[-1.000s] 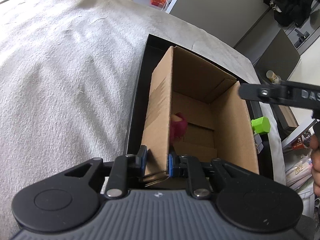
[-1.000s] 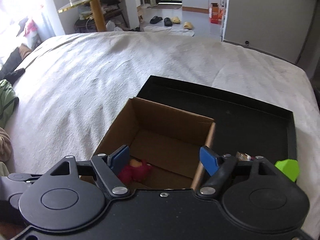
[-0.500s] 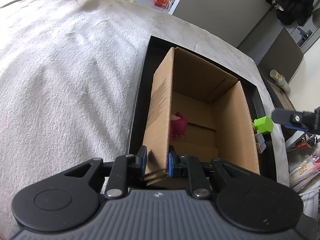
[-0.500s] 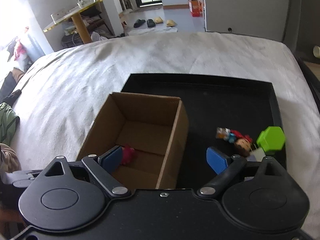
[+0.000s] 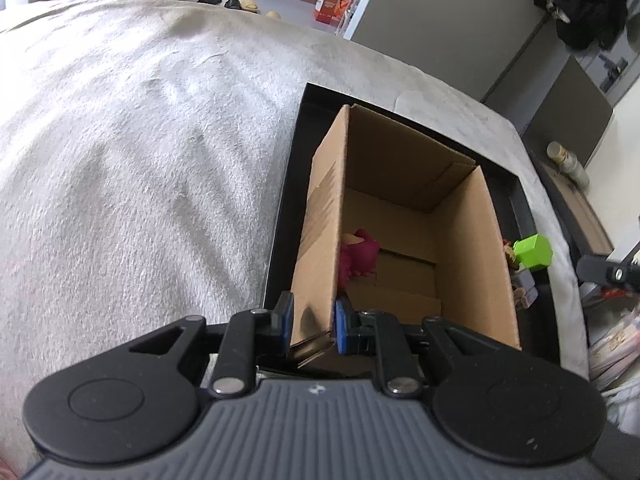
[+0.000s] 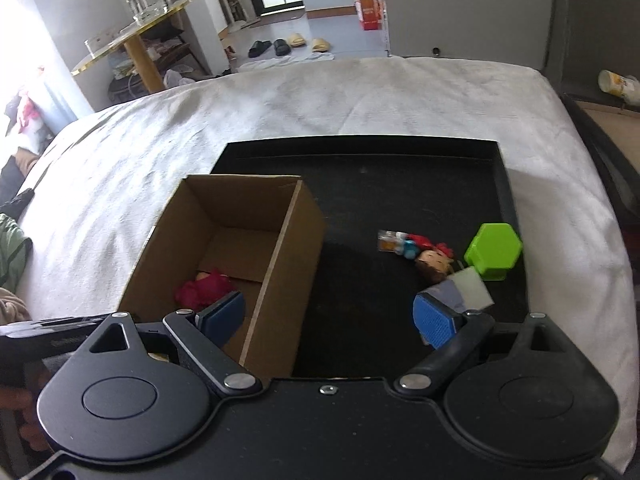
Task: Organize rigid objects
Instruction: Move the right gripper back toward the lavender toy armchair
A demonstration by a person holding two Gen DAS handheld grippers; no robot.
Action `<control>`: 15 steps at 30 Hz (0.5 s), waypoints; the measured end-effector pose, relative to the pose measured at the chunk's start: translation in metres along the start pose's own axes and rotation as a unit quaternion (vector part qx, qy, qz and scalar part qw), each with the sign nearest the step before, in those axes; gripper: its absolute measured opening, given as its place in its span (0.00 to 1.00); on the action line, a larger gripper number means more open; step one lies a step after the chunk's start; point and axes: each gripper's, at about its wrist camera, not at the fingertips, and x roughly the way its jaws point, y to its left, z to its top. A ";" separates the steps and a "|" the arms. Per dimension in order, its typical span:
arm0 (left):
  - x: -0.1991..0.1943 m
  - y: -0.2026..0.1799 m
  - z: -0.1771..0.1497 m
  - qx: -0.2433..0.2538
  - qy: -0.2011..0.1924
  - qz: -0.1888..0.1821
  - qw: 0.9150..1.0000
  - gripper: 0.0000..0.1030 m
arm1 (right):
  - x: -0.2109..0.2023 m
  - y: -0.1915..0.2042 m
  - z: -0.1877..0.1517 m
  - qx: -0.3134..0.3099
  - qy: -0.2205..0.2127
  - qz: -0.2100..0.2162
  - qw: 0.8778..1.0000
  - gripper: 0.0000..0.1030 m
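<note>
An open cardboard box stands on the left side of a black tray. My left gripper is shut on the box's near left wall. A dark red toy lies inside the box. My right gripper hangs open over the tray, its left finger above the box's near corner, with nothing between its pads. To its right on the tray lie a green hexagonal block, a small doll figure, a small colourful toy and a pale block.
The tray rests on a bed covered by a white blanket. Clothes lie at the bed's left edge. A bottle lies on furniture to the right, and slippers sit on the floor beyond.
My right gripper has moved to the right, from above the box to over the tray, and its jaws have widened. The left gripper keeps its hold on the box wall.
</note>
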 end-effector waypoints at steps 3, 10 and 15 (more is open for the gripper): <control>-0.004 0.004 -0.002 -0.014 0.002 -0.008 1.000 0.18 | -0.003 -0.011 -0.006 0.010 -0.002 -0.001 1.000 0.88; 0.000 0.001 -0.001 -0.016 0.013 -0.001 1.000 0.18 | -0.007 -0.037 -0.018 0.037 -0.002 -0.010 0.999 0.88; 0.005 0.000 -0.001 -0.015 0.020 -0.002 1.000 0.17 | -0.009 -0.056 -0.027 0.057 -0.004 -0.010 0.998 0.88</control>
